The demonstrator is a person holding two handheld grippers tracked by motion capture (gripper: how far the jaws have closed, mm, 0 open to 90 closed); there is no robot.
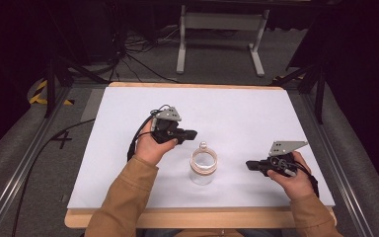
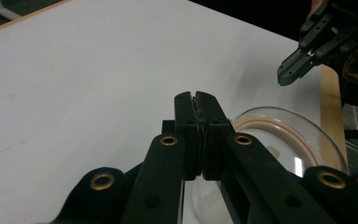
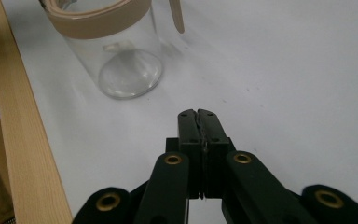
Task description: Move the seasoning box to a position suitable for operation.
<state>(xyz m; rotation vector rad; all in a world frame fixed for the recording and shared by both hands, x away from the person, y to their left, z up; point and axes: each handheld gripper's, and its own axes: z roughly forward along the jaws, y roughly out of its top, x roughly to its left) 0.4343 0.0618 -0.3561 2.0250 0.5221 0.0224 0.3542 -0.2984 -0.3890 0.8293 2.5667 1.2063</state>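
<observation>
A clear glass jar (image 1: 203, 167) with a tan band round its open rim stands upright on the white table top (image 1: 237, 118), near the front middle. My left gripper (image 1: 193, 133) hovers just left of and behind the jar, jaws pressed together with nothing between them. In the left gripper view the jar's rim (image 2: 289, 133) lies right behind the shut gripper (image 2: 195, 95), and the other gripper (image 2: 284, 74) points in from the upper right. My right gripper (image 1: 249, 165) is to the jar's right, also shut and empty. The right gripper view has the jar (image 3: 114, 51) ahead at the upper left of the gripper (image 3: 198, 113).
A small tan-stemmed lid part (image 1: 203, 145) leans by the jar's far side, seen as a tan strip (image 3: 177, 16) in the right gripper view. The wooden table edge (image 1: 202, 217) runs along the front. Metal frame rails (image 1: 24, 158) flank the table; a white stand (image 1: 222, 34) and cables lie beyond.
</observation>
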